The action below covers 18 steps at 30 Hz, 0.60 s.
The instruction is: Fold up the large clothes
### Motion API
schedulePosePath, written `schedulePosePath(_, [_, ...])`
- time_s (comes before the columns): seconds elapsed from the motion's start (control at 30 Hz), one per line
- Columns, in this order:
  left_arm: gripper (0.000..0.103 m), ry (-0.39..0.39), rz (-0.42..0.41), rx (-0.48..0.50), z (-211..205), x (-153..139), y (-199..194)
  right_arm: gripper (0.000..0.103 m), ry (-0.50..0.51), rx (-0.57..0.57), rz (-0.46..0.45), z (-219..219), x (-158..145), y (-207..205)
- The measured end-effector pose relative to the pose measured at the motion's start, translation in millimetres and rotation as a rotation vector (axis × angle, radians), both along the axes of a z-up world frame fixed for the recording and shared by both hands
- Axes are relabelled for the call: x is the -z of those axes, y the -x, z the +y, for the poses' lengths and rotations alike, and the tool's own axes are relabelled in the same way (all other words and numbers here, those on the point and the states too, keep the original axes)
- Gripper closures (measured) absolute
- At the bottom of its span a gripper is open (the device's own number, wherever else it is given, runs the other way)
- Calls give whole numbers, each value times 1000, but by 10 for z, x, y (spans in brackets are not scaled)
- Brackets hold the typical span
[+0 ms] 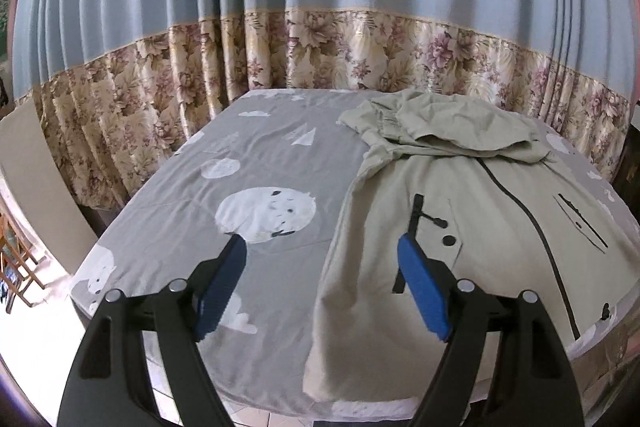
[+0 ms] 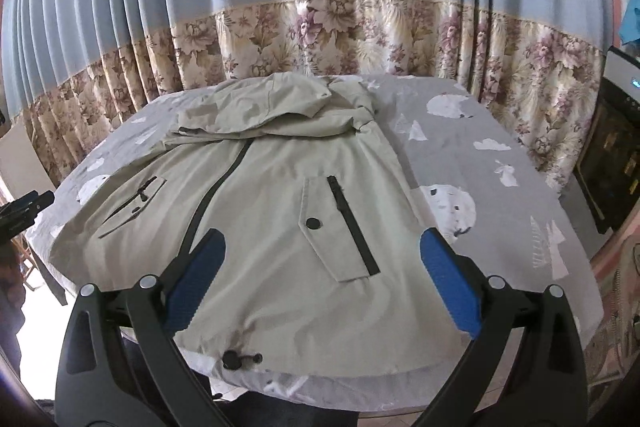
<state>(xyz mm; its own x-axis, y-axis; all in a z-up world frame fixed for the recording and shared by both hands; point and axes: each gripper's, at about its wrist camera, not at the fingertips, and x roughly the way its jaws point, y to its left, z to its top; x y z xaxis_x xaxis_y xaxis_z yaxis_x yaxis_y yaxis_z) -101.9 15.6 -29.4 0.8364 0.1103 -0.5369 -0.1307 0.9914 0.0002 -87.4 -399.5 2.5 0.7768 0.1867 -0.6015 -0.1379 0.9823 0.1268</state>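
Observation:
A pale khaki jacket (image 1: 460, 211) with a dark zip and dark pocket trims lies front up on a table covered by a grey sheet (image 1: 256, 155); its hood is bunched at the far end. In the right wrist view the jacket (image 2: 264, 211) fills the middle, its hem with a black cord stopper (image 2: 232, 359) hanging over the near edge. My left gripper (image 1: 322, 243) is open and empty above the jacket's left edge. My right gripper (image 2: 322, 239) is open and empty above the right pocket (image 2: 340, 227). The left gripper's tip shows at the far left of the right wrist view (image 2: 28, 207).
Blue curtains with a floral lower band (image 1: 320, 39) hang close behind the table. A beige board (image 1: 32, 163) leans at the left. A dark cabinet (image 2: 612, 155) stands at the right. The grey sheet (image 2: 500, 163) has white prints.

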Motion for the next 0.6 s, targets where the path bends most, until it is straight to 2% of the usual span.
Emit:
schedulePosePath(0.27, [24, 27, 64, -13, 148, 150, 27, 5, -5, 47, 2, -112, 43, 169])
schedulePosePath(0.4, [24, -4, 95, -19, 113, 228, 32, 5, 1, 58, 18, -159, 111, 154])
schedulePosePath(0.6, [24, 7, 158, -56, 149, 396, -9, 5, 12, 87, 36, -298, 225, 70])
